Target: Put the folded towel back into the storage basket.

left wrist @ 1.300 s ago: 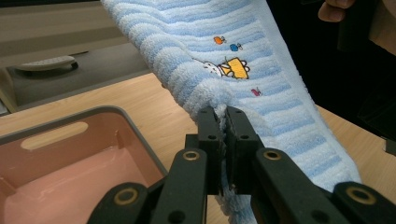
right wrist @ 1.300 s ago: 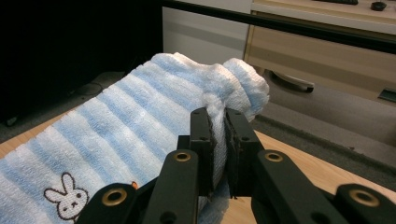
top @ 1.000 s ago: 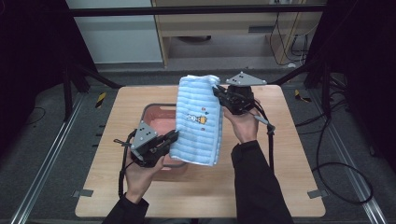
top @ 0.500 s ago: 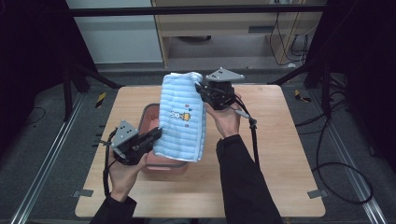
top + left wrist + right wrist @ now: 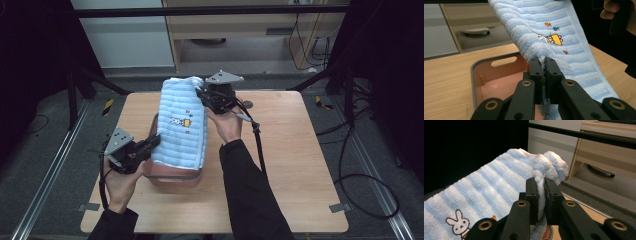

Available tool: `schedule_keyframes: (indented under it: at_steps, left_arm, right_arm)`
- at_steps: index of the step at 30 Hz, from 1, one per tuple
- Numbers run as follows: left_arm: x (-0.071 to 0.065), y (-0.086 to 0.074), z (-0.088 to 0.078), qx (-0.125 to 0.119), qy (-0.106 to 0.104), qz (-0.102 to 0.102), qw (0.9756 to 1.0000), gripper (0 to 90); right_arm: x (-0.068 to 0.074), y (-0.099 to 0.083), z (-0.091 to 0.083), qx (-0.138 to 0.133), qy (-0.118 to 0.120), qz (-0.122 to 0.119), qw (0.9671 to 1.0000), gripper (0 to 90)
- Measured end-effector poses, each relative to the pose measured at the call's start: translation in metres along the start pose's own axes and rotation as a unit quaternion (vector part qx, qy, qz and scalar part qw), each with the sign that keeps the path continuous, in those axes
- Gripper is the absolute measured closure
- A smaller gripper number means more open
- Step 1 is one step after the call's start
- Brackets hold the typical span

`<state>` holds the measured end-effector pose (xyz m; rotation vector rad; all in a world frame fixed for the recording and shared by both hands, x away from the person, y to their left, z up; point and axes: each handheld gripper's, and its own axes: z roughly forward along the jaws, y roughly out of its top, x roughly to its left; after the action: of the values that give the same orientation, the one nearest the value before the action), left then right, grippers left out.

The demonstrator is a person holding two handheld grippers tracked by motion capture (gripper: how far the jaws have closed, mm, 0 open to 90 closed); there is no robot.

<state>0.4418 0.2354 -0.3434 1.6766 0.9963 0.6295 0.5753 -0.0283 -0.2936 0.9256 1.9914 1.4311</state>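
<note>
While our left gripper [image 5: 151, 143] has its jaws pinched tight on the towel [image 5: 181, 121] above the pink tub [image 5: 176, 173], our right gripper [image 5: 201, 94] clamps its top edge.

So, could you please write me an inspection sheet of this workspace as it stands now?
Surface: wooden table, bare apart from the job's things.
Job's things: blue striped towel with a bunny print, held stretched above a pink bin with a grey rim.
Clutter: a small dark disc on the table behind the right hand; I cannot tell what it is.
Grippers: left tongs shut on the towel's near edge; right tongs shut on its far, bunched end.
Cables: one trails from each gripper; more lie on the floor to the right.
Surroundings: wooden cabinet behind the table, dark frame rails and dark curtains at both sides.
</note>
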Motion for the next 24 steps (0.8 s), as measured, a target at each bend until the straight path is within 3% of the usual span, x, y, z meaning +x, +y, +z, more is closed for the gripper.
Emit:
schedule_keyframes:
  at_steps: [11,24]
  left_arm:
    - [0.017,-0.009,0.006,0.016,0.018,-0.01,0.9997,85.8]
    - [0.022,-0.024,0.019,0.047,0.026,-0.009,0.9985,85.8]
  right_arm:
    - [0.005,-0.009,0.027,0.006,0.009,0.003,0.9999,83.2]
    - [0.009,-0.022,0.049,0.027,0.007,-0.006,0.9996,83.1]
